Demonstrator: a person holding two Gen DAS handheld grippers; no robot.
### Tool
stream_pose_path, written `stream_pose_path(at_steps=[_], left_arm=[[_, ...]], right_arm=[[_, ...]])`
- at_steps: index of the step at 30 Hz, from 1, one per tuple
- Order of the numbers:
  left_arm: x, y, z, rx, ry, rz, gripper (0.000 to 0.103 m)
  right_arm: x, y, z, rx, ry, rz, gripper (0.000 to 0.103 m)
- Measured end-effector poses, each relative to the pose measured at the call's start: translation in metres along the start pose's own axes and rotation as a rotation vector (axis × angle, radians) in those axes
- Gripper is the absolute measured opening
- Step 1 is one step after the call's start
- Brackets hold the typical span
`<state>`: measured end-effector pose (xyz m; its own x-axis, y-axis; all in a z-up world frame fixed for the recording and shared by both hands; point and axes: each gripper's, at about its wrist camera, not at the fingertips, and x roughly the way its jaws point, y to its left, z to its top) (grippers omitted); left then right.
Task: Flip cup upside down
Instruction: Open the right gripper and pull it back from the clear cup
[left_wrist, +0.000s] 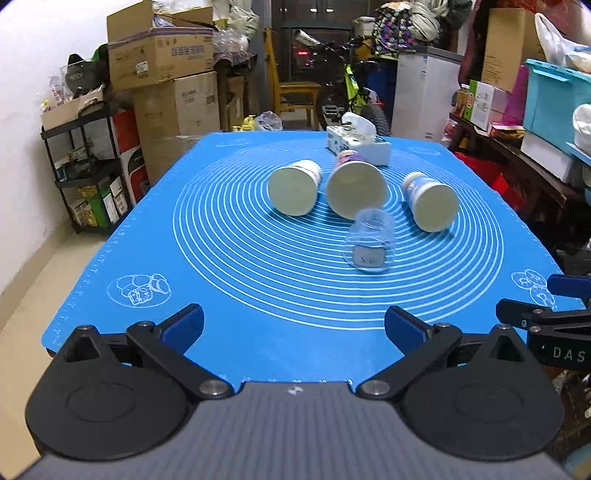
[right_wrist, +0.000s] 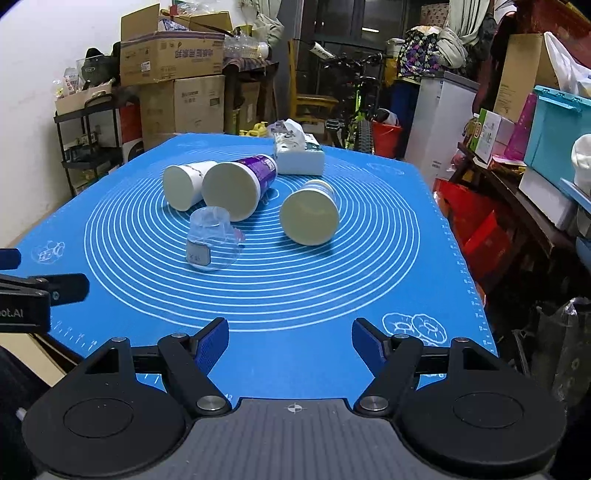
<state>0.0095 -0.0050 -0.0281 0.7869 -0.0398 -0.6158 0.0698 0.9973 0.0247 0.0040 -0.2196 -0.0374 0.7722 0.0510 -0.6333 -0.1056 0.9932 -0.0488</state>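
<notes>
A small clear plastic cup (left_wrist: 370, 242) with a white label stands mouth down on the blue mat (left_wrist: 184, 240); it also shows in the right wrist view (right_wrist: 211, 243). Three paper cups lie on their sides behind it, mouths toward me: left (left_wrist: 293, 186), middle purple (left_wrist: 355, 186), right (left_wrist: 431, 205). In the right wrist view they are left (right_wrist: 184, 184), middle (right_wrist: 236, 188) and right (right_wrist: 310, 214). My left gripper (left_wrist: 293, 326) is open and empty near the mat's front edge. My right gripper (right_wrist: 290, 341) is open and empty, beside it on the right.
A white tissue box (left_wrist: 360, 142) sits at the mat's far edge, also in the right wrist view (right_wrist: 299, 155). Cardboard boxes (left_wrist: 162, 55), a black shelf (left_wrist: 81, 166), a bicycle and a cluttered side table (right_wrist: 517, 177) surround the table.
</notes>
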Motion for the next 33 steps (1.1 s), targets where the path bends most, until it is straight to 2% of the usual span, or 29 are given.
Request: stream_pose_path(at_steps=[33], left_arm=[[0.001, -0.007, -0.006, 0.029, 0.032, -0.012, 0.103]], right_arm=[[0.000, -0.015, -0.003, 0.030, 0.008, -0.011, 0.078]])
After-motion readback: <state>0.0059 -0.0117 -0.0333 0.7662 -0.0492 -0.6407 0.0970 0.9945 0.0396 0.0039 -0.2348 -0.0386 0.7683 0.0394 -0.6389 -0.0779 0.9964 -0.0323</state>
